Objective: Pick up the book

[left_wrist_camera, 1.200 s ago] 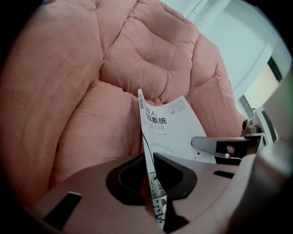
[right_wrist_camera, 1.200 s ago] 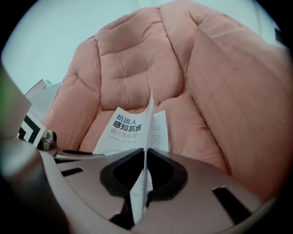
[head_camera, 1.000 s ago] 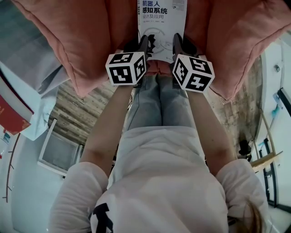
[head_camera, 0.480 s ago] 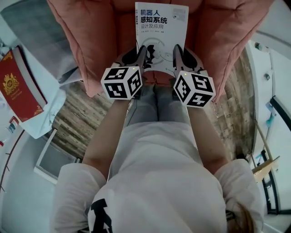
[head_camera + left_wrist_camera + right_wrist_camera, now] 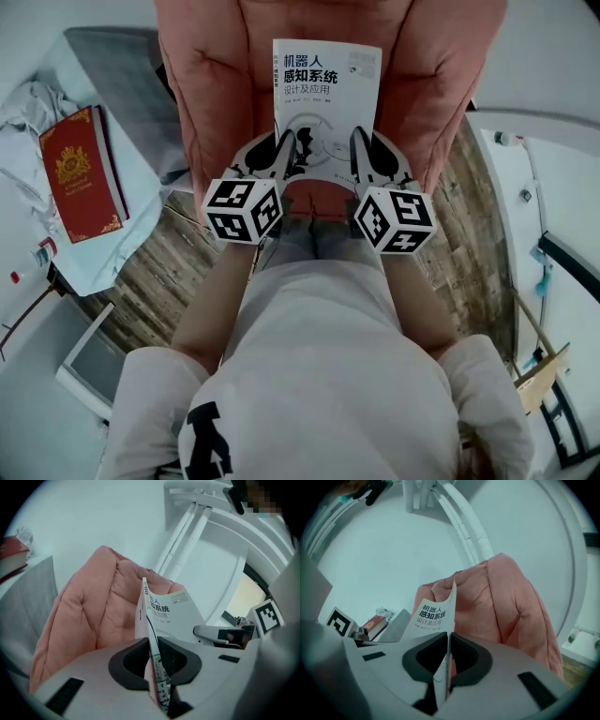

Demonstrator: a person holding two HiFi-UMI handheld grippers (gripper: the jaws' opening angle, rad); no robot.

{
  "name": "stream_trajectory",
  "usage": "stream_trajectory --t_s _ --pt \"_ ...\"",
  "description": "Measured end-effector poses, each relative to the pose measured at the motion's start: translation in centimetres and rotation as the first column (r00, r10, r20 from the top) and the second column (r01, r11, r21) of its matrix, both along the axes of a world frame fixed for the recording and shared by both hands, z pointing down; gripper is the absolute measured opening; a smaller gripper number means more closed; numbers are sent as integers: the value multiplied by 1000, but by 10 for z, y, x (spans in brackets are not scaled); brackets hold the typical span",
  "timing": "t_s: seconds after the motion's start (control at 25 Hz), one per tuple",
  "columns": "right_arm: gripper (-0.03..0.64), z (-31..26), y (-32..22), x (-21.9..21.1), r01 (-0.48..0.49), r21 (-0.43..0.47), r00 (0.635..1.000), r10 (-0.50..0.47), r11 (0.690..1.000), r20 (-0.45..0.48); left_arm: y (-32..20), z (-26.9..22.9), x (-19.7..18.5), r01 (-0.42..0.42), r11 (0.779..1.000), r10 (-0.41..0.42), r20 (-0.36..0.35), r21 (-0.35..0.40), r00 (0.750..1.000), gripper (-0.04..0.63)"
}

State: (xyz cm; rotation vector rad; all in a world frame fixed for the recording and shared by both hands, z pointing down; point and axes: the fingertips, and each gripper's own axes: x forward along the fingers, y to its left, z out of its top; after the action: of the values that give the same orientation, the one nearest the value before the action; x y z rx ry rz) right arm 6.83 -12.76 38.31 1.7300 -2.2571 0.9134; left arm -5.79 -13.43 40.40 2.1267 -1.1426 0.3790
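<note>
The thin white paperback book with black Chinese title print (image 5: 328,89) sits in the upper centre of the head view, in front of the padded pink quilted cushion (image 5: 211,94); its lower edge is pinched at two places; the left gripper (image 5: 284,155) grips near the lower left corner, the right gripper (image 5: 361,152) near the lower right, each with jaws narrowed onto the book's thickness; at far left a red hardcover book (image 5: 80,178) lies on pale cloth (image 5: 141,234).

The left tool (image 5: 153,658) pinches the thin edge of a white book (image 5: 172,613). The book sticks up out of the tool. A puffy pink cushion (image 5: 89,616) sits behind it.
</note>
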Motion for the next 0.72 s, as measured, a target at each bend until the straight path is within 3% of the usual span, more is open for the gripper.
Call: stream_trajectory --t_s 0.4,0.72 --pt "46 -92 -6 -5 6 134 1000 -8 991 18 -5 -93 -6 35 988 -30 -37 150 999 51" --pt "46 -169 -8 -8 26 288 999 -35 957 24 -10 -165 -9 77 955 -54 -85 287 995 51"
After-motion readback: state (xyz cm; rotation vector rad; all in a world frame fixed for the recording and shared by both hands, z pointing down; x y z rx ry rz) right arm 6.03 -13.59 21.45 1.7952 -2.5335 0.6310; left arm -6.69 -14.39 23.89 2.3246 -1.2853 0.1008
